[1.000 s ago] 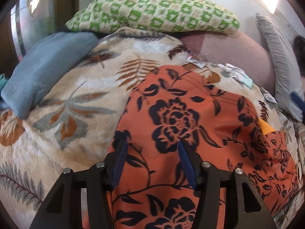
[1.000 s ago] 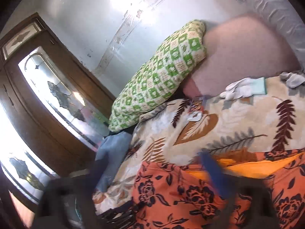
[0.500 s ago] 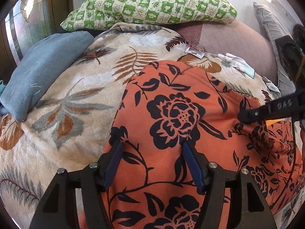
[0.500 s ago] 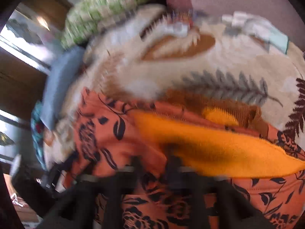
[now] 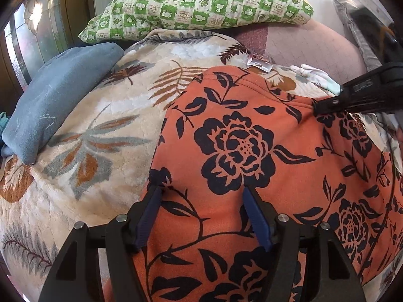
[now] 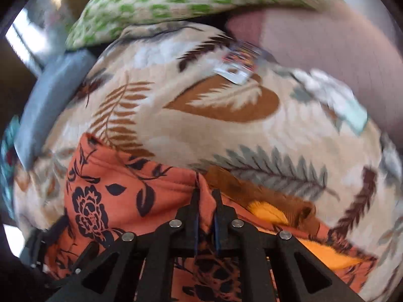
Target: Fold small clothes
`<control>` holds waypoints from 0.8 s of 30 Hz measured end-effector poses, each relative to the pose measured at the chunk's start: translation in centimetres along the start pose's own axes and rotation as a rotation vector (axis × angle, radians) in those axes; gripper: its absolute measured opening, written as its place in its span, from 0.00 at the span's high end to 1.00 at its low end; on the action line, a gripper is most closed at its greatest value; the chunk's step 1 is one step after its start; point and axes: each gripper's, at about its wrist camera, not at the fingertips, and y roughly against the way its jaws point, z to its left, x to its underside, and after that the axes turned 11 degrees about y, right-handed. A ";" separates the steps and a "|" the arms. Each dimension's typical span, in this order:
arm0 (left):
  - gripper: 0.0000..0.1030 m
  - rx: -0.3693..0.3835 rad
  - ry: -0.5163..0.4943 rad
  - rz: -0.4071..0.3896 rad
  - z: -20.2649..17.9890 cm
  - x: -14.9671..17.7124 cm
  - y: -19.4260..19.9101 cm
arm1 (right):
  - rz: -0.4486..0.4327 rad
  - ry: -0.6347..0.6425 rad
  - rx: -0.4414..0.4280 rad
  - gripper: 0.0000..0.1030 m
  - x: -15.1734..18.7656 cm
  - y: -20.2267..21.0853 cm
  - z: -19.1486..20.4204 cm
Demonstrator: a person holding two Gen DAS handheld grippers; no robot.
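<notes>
An orange garment with a black flower print (image 5: 252,151) lies spread on a leaf-patterned blanket (image 5: 88,125). My left gripper (image 5: 201,191) is open, its blue pads resting on the garment's near part. My right gripper (image 6: 206,193) is shut on the garment's far hem (image 6: 204,183), pinching a fold of it. It also shows in the left wrist view (image 5: 320,107) at the garment's far right edge. The garment's yellow-orange lining (image 6: 267,211) shows to the right of the pinch.
A green checked pillow (image 5: 201,5) and a pink pillow (image 5: 314,45) lie at the head of the bed. A blue-grey pillow (image 5: 58,93) lies at the left. A small plastic packet (image 5: 259,63) and white cloth pieces (image 5: 317,75) lie beyond the garment.
My right gripper came down onto the garment's far hem and shut on it. The left gripper stayed open on the near part, shifting slightly.
</notes>
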 end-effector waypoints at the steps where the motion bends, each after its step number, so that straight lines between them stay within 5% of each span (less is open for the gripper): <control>1: 0.34 -0.002 -0.001 0.001 0.0 0.0 0.0 | -0.016 -0.062 -0.030 0.85 0.4 1.0 -1.6; 5: 0.34 -0.004 0.006 0.006 0.1 0.0 0.0 | -0.148 -0.289 -0.041 0.85 3.6 7.0 -9.6; 9: 0.33 -0.006 0.004 0.004 0.0 0.0 0.0 | -0.097 -0.379 -0.015 0.86 6.7 9.5 -13.9; 11: 0.33 -0.008 0.003 0.001 0.0 0.1 0.0 | -0.029 -0.346 0.006 0.86 7.8 9.1 -14.1; 15: 0.33 -0.011 0.001 -0.004 0.0 0.1 0.1 | 0.058 -0.368 -0.126 0.86 10.0 6.4 -13.5; 17: 0.33 -0.012 -0.001 -0.006 0.0 0.1 0.1 | 0.091 -0.300 -0.013 0.86 10.4 5.2 -11.7; 21: 0.33 -0.005 0.002 -0.010 0.1 0.1 0.2 | -0.068 -0.346 -0.064 0.86 10.7 6.1 -12.2; 24: 0.33 -0.009 0.003 -0.010 0.0 0.1 0.2 | -0.070 -0.361 -0.118 0.86 10.8 6.1 -12.9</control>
